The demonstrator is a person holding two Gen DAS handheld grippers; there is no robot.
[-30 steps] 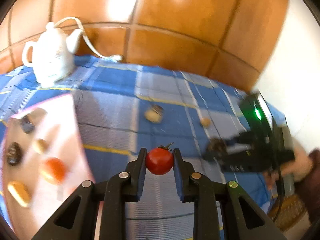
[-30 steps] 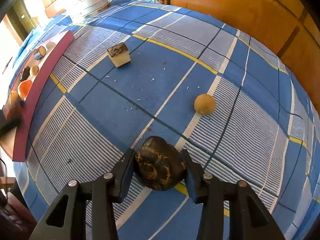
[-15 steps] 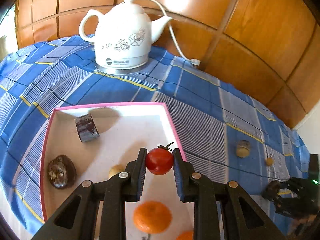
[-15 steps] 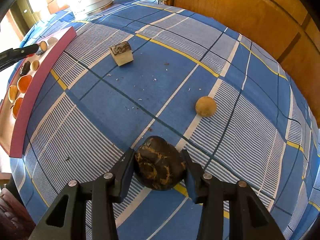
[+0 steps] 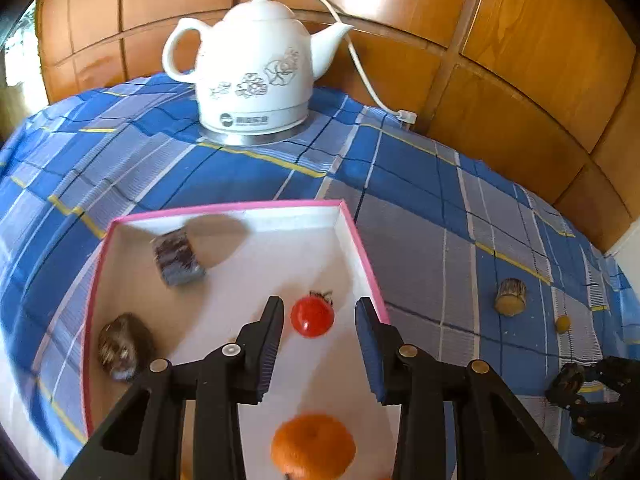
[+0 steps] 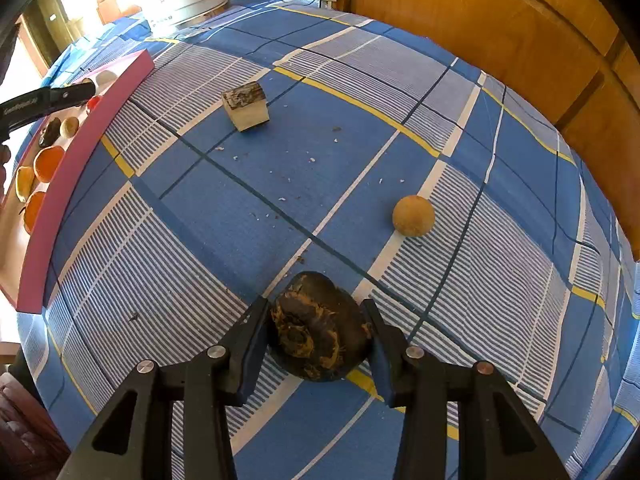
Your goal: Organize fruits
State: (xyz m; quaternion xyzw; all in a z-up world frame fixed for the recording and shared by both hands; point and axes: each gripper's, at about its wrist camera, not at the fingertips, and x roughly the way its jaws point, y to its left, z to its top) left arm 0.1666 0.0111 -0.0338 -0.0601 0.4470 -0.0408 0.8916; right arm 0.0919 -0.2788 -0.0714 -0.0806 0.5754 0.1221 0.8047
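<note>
Left tool (image 5: 319, 312) had just been opening, tomato (image 5: 312, 316) loose between its jaws over the tray (image 5: 362, 242); right tool (image 6: 316, 330) gripped a dark fruit (image 6: 320, 326), two pieces left at upper frame.

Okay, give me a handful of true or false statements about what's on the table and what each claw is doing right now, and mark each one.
1. The left claw is clamped on the small tomato. False: its jaws have just been opening, and the tomato sits between them with a gap on each side, over the pink-rimmed tray.
2. The right claw grips a dark, rough fruit. True.
3. An orange lies in the tray. True.
4. The white kettle stands inside the tray. False: it stands on the blue checked cloth, beyond the tray.
5. A small round tan fruit lies on the cloth, outside the tray. True.
</note>
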